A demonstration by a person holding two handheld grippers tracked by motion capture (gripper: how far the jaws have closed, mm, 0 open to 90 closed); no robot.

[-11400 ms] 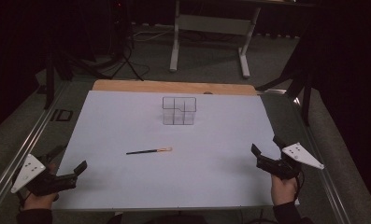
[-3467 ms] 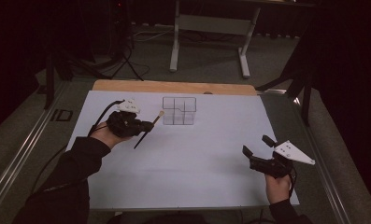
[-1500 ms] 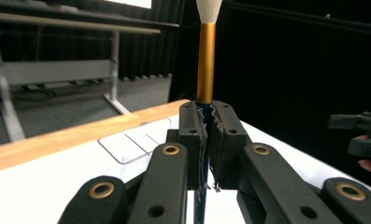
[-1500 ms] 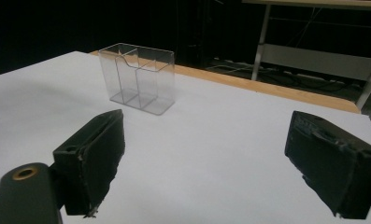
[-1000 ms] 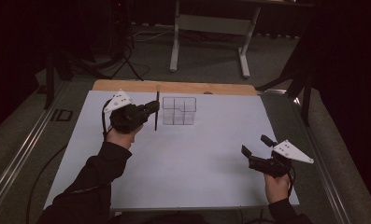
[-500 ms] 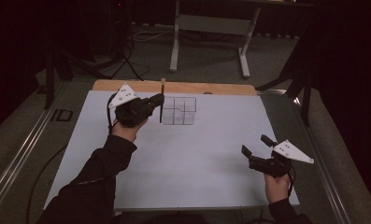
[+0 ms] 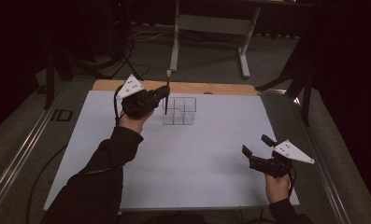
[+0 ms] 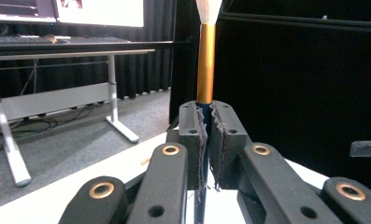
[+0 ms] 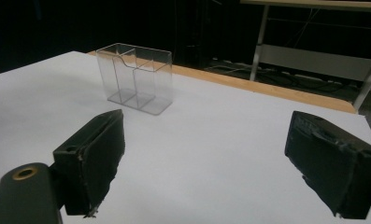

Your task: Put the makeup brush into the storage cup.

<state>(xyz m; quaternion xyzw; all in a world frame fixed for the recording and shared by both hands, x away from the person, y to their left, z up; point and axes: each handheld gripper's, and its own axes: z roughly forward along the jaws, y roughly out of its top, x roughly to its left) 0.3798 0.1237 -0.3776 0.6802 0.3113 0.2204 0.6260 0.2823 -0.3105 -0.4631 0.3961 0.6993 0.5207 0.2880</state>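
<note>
A paintbrush [image 7: 167, 93] with a dark handle, gold ferrule and pale bristles stands upright, bristles up, just left of a clear plastic organiser [image 7: 179, 111] with several compartments. My left gripper [image 7: 162, 94] is shut on the brush handle, held above the table's far left part. In the left gripper view the two pads clamp the paintbrush [image 8: 205, 60] below its ferrule. My right gripper [image 7: 257, 150] rests near the table's front right corner, jaws wide apart, nothing between them. The right gripper view looks across the white table toward the organiser [image 9: 135, 77].
A white sheet [image 7: 183, 158] covers the table, with a wooden strip [image 7: 211, 87] along the far edge. Behind stands a desk frame [image 7: 209, 28] on grey carpet. Dark stands and cables sit at the back left.
My left gripper has carried the brush toward the far edge and slightly up, turning it upright next to the organiser. The right gripper has stayed put.
</note>
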